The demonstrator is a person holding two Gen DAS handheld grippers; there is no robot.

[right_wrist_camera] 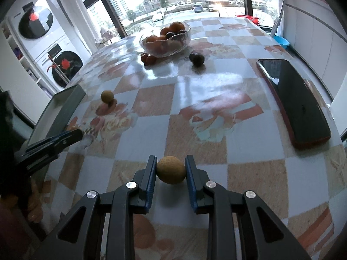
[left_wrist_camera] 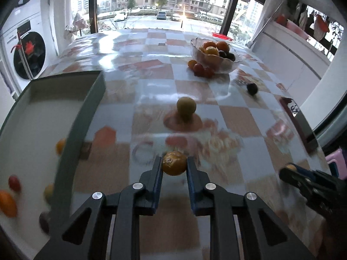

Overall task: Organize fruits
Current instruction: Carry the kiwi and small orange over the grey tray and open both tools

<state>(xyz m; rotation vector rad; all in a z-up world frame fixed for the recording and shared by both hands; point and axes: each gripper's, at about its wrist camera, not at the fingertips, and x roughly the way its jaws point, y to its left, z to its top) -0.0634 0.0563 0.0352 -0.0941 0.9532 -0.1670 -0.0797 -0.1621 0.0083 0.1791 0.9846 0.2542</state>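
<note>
1. The left tool [left_wrist_camera: 174, 162] was clamped on a small round orange-yellow fruit [left_wrist_camera: 174, 163] above the checkered glossy tabletop [left_wrist_camera: 238, 117], just beside the grey-rimmed white tray [left_wrist_camera: 71, 134].
2. The right tool [right_wrist_camera: 171, 169] gripped a round tan fruit [right_wrist_camera: 171, 173].
3. The tray held several blurred pieces, probably small tomatoes.
4. A clear glass bowl [left_wrist_camera: 213, 62] of oranges and dark fruit stood at the far end.
5. A black phone [right_wrist_camera: 297, 99] lay to the right.
</note>
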